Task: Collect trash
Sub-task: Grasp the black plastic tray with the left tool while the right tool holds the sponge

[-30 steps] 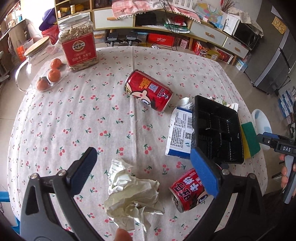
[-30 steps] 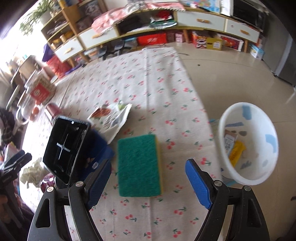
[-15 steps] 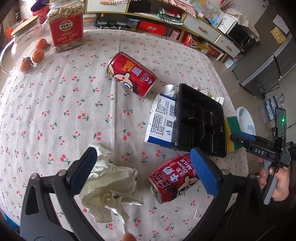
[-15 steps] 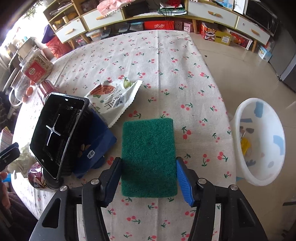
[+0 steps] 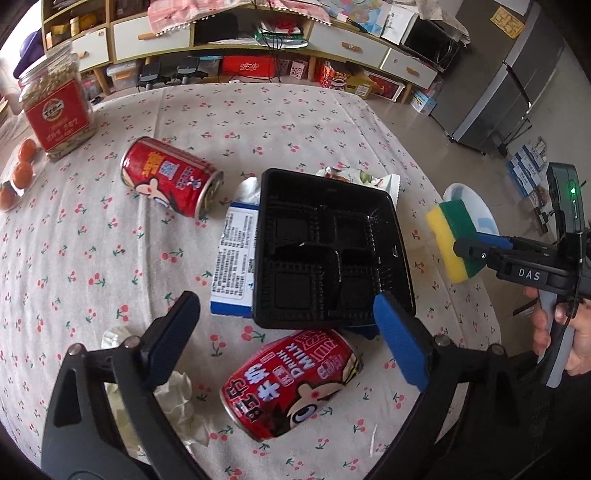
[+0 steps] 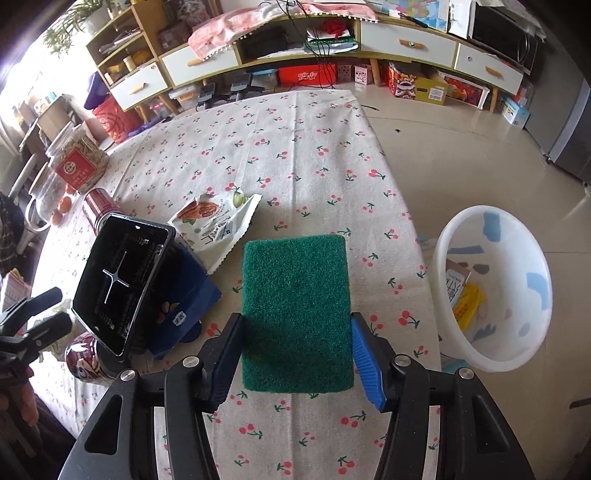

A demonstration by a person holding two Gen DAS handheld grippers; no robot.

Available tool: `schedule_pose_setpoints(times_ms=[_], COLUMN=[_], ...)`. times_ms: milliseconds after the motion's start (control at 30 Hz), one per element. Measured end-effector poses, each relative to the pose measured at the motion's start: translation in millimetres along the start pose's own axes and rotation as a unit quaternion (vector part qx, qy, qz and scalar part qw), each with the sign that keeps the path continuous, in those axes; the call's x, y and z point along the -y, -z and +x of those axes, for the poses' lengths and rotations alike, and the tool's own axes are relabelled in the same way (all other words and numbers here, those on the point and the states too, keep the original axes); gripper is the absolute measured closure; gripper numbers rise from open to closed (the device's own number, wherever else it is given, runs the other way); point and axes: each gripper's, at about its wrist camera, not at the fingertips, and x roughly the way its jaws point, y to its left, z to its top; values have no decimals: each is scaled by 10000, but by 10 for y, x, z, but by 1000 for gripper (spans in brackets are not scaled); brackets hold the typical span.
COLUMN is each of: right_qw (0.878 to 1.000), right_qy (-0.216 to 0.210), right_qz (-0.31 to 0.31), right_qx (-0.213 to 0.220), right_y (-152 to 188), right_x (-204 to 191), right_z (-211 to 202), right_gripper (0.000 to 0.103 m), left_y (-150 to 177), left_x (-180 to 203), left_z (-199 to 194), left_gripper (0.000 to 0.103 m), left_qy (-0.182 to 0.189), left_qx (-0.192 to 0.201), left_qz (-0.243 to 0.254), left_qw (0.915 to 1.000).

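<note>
My right gripper (image 6: 295, 354) is shut on a green and yellow sponge (image 6: 295, 314) and holds it lifted above the table; the sponge also shows in the left wrist view (image 5: 452, 240). My left gripper (image 5: 288, 343) is open and empty, low over a red milk can (image 5: 291, 384) lying on its side. Crumpled paper (image 5: 177, 406) lies under its left finger. A black plastic tray (image 5: 332, 258) rests on a blue and white packet (image 5: 234, 262). A second red can (image 5: 170, 177) lies farther back. A snack wrapper (image 6: 218, 225) lies by the tray. The white bin (image 6: 495, 288) stands on the floor to the right.
A jar with a red label (image 5: 55, 107) and small oranges (image 5: 22, 171) stand at the far left of the cherry-print tablecloth (image 5: 258, 122). Shelves and drawers (image 5: 258, 33) run along the back wall. The table's right edge is close to the bin.
My right gripper closed on the sponge and lifted it off the table. My left gripper moved right from the crumpled paper to over the near red can.
</note>
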Motion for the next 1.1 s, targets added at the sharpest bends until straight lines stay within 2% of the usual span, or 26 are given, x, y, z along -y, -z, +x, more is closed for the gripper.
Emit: schedule_pose_setpoints(times_ms=[267, 433, 667, 1100], right_qw=[10000, 10000, 10000, 9995], right_qy=[4, 11, 28, 52], right_qz=[26, 30, 46, 246], right_qx=[25, 8, -5, 178], right_y=[12, 14, 27, 30], right_x=[42, 51, 56, 257], right_z=[-26, -14, -13, -154], right_gripper=[45, 45, 45, 45], left_y=[-20, 2, 33, 8], left_x=[99, 121, 160, 214], left_z=[217, 268, 244, 18], left_gripper=[26, 44, 46, 46], left_qy=[-88, -89, -122, 57], left_qx=[-46, -88, -5, 205], left_qz=[257, 269, 323, 205], left_qw=[9996, 9996, 9994, 9996])
